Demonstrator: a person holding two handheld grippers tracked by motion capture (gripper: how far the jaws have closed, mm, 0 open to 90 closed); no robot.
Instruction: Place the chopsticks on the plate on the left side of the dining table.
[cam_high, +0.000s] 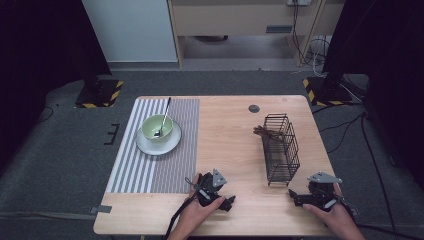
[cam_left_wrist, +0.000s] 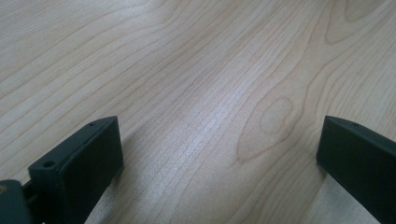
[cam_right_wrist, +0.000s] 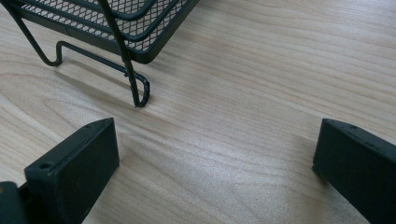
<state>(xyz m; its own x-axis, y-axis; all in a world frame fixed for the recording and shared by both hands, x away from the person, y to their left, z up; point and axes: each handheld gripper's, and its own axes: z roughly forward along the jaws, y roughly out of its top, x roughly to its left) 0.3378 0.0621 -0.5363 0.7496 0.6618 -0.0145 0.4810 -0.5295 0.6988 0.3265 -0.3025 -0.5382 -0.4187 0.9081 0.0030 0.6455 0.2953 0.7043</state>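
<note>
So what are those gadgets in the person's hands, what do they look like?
Each hand holds a black two-jaw tool. The left gripper and right gripper carry a grey three-cornered plate on top, and a dark cable trails from the left one toward the table edge. Up close, the jaws are flat black blocks with small holes. No sleeves show.

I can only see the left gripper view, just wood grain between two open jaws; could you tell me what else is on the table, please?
Observer: A black wire rack stands right of centre, near the right gripper.
Operator: Thank you. Is the right gripper holding it?
Observer: No, in its own view the jaws stand open with only bare table between them; the rack's foot lies just ahead.
Operator: And on my side?
Observer: A green bowl with a spoon sits on a plate, on a striped mat beyond the left gripper.
</note>
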